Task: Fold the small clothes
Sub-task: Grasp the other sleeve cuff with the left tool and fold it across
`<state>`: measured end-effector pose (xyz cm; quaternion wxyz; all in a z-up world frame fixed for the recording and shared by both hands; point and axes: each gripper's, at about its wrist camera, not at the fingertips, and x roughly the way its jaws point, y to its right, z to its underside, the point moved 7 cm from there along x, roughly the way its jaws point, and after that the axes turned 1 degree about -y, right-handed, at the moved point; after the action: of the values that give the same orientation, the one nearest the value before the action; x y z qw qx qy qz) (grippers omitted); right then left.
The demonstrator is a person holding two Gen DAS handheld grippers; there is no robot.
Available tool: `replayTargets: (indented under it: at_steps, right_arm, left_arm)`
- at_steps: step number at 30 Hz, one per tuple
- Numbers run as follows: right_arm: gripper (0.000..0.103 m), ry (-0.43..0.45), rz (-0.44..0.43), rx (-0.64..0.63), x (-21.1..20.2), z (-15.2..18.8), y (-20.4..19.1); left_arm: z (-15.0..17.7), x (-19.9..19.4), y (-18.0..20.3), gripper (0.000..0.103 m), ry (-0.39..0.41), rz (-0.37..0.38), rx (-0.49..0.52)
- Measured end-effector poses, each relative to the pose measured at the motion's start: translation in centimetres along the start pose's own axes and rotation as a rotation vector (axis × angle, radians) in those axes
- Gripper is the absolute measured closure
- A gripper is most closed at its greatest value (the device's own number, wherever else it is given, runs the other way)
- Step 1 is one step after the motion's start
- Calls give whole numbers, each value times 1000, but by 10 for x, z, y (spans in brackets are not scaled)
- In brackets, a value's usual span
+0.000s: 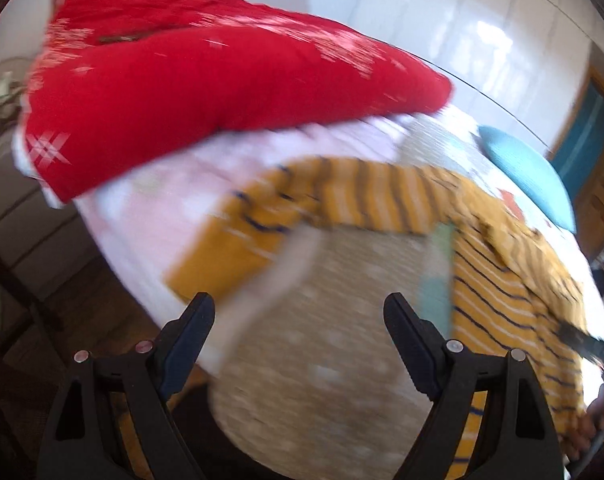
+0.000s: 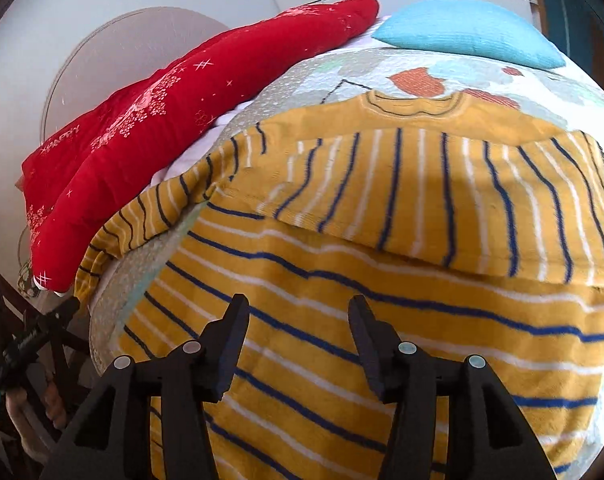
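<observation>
Nearest in the right wrist view: right gripper (image 2: 297, 312), matte black plastic with ribbed inner pads, jaws parted with nothing between them, hanging just above the striped sweater (image 2: 382, 280). Soft, fuzzy mustard-yellow knit with thin navy and white stripes, spread flat over the bed cover (image 2: 261, 104). One sleeve folded across the chest, its stripes crossing those of the body; ribbed round collar at the far end. Other sleeve stretched out to the left toward the bed's edge, ribbed cuff drooping there.

Nearest in the left wrist view, heavily blurred: left gripper (image 1: 299, 312), same black plastic, jaws spread wide and empty, poised above bare bed cover between the outstretched sleeve and the sweater body. Same sweater (image 1: 502, 288) off to the right there.

Under the sweater, a quilted bed cover, pale and finely speckled, with orange-red and light green patches near the collar.

Farther left, a red blanket (image 2: 161, 128), plush and thick, bunched into a long padded roll, dotted with white snowflake and star prints. Beneath it, a strip of pale pink-white sheet (image 1: 173, 208).

Farthest on the bed, a light blue pillow (image 2: 470, 32), ribbed weave, flat with pointed corners.

Behind, smooth white wall panels (image 1: 442, 20).
</observation>
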<state>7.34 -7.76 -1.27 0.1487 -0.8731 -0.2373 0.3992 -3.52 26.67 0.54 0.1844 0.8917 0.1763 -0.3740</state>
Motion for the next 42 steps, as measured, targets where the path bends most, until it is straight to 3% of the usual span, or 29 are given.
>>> replayTargets:
  at_steps: [5,8,10,12,13,14,17,21,25,28,29,30,32,33,37,42]
  right_arm:
    - [46,31,20,77,-15,12,30]
    - [46,39,26,111,-17,17,40]
    - [46,45,30,126,-19,19,43]
    - [46,57,43,132,-22,20,46]
    - [46,64,50,132,-24,20,47]
    - [46,70,56,130,-26,20,47]
    - [46,94,71,135,-35,22,52]
    - [46,150,77,167,-57,25,62]
    - [46,212,94,231,-83,29,83]
    - [46,239,128,280,-101,35,105]
    - [46,243,139,297,-106,37,113]
    - [46,248,151,314,-112,39,121]
    - [46,259,171,343,-123,43,135]
    - [46,266,179,353,-127,44,140]
    - [46,269,197,338,-134,41,148]
    - [46,232,160,276,-110,27,125]
  left_arm:
    - [-24,12,-42,10,69,-119,-44]
    - [-30,36,-42,10,49,-154,33]
    - [-29,56,-31,13,9,-129,119]
    - [-28,70,-25,75,-68,-66,158]
    - [-33,68,-23,78,-80,-43,144]
    - [-41,64,-22,96,-71,-36,133]
    - [-75,42,-11,95,-15,6,89]
    - [-116,7,45,95,56,158,89]
    - [-122,-33,160,95,87,401,199]
    - [-83,-63,259,92,23,650,360]
    - [-67,-71,282,83,2,700,411]
    - [-47,-79,301,60,-16,736,467]
    - [-19,-88,318,27,-6,749,538]
    - [-7,-91,317,24,18,729,560]
    - [21,-77,285,23,73,552,642]
    - [7,-18,215,24,15,370,547]
